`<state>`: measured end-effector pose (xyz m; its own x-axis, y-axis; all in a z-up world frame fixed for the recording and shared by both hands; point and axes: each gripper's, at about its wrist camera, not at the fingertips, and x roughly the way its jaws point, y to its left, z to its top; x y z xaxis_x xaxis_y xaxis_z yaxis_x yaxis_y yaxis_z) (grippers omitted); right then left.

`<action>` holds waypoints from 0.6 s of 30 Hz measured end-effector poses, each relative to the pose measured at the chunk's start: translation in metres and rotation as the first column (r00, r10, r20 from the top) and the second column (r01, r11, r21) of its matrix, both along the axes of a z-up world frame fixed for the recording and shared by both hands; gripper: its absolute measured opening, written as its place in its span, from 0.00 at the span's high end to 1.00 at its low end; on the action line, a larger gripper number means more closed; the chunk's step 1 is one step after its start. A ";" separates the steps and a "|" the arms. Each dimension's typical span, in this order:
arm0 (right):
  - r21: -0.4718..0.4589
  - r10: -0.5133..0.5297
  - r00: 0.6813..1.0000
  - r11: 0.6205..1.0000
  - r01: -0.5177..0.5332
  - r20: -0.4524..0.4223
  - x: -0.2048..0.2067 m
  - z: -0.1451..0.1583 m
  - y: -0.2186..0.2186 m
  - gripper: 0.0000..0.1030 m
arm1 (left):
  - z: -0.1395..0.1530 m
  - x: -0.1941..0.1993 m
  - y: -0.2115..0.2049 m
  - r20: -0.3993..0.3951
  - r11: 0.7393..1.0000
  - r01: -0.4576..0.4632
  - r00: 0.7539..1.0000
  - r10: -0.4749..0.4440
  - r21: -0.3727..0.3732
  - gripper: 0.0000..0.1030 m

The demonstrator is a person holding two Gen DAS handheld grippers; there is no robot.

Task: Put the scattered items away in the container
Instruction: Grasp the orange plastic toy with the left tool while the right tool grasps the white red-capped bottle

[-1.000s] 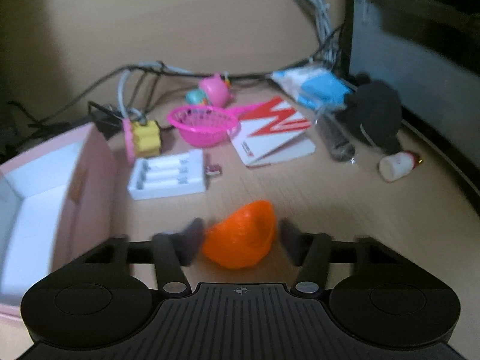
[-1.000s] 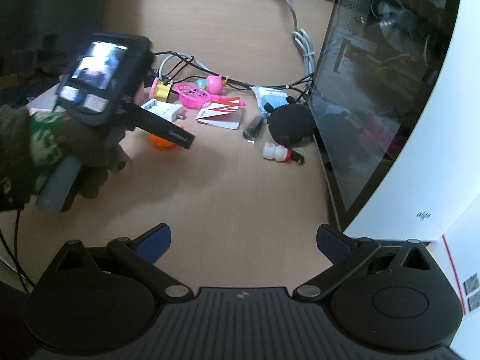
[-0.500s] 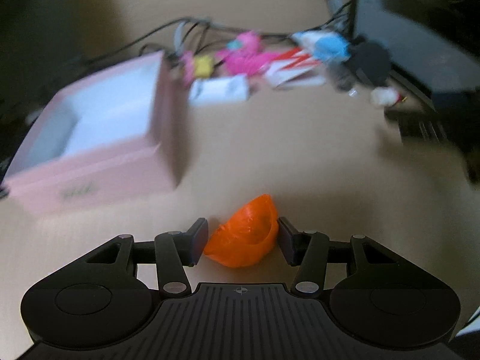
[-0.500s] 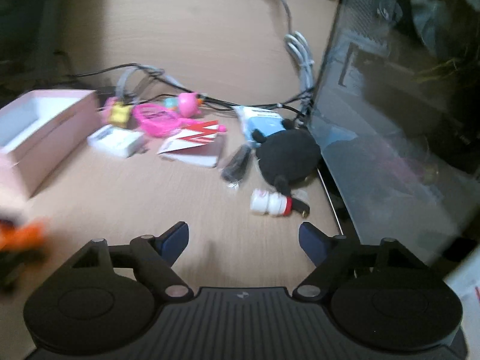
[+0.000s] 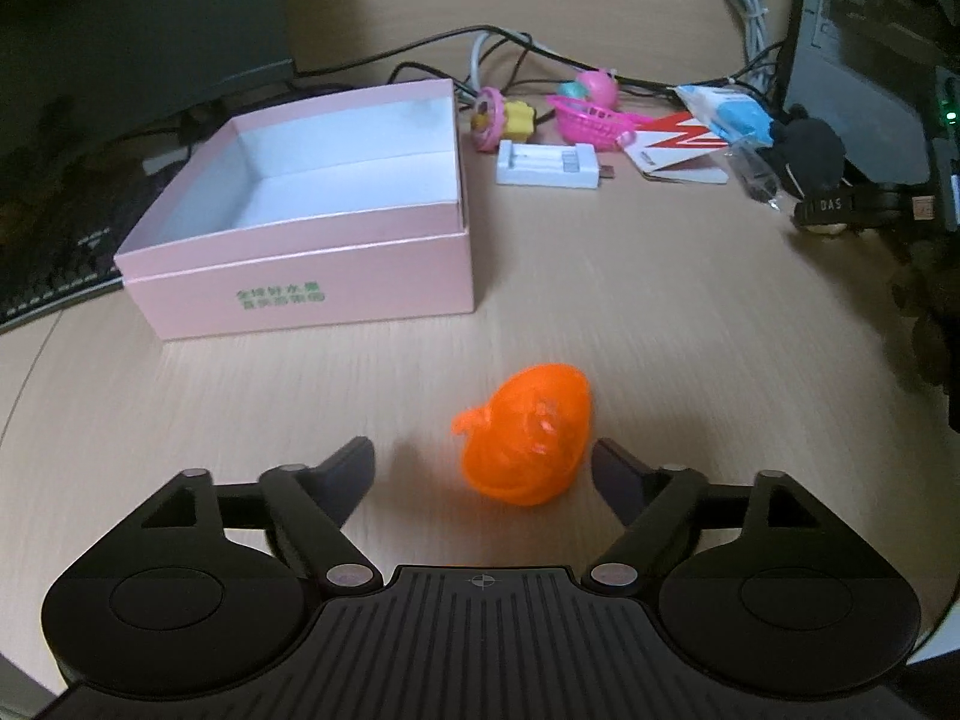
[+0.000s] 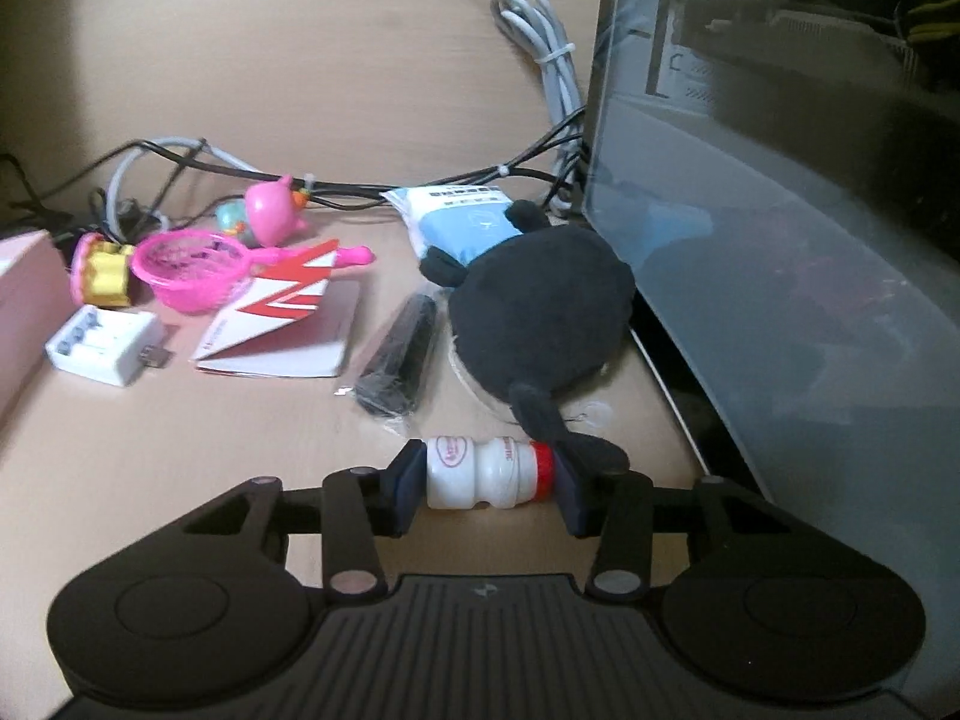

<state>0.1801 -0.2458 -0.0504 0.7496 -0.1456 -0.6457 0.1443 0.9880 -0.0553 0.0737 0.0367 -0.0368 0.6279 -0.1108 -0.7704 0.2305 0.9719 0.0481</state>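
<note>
My left gripper (image 5: pixel 483 468) is open; an orange plastic toy (image 5: pixel 525 433) lies loose on the desk between its fingers, nearer the right one. The pink box (image 5: pixel 312 294), open with a white inside, stands ahead to the left. My right gripper (image 6: pixel 486 489) is shut on a small white drink bottle with a red cap (image 6: pixel 486 474), held lengthwise between the pads just above the desk.
Scattered items lie behind: white battery charger (image 6: pixel 102 345), pink toy net (image 6: pixel 195 270), yellow toy (image 6: pixel 105 270), pink figure (image 6: pixel 273 216), red-white booklet (image 6: pixel 282 318), black pouch (image 6: pixel 399 354), black plush (image 6: pixel 540 312), blue packet (image 6: pixel 462 216). A computer case (image 6: pixel 780 210) stands right; cables run behind.
My left gripper opened and released the orange toy, which now rests on the desk. My right gripper moved forward to the white bottle and closed on it.
</note>
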 end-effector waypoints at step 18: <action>0.095 0.421 0.902 0.906 -0.413 -0.090 -0.113 0.056 0.074 0.57 | -0.007 0.013 -0.013 0.022 0.992 0.123 0.992 -0.122 -0.009 0.45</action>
<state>0.0672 -0.1716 0.0052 0.6578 0.2154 -0.7218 -0.2851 0.9582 0.0261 0.0870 0.0235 -0.0440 0.6255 -0.1960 -0.7552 0.3469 0.9368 0.0442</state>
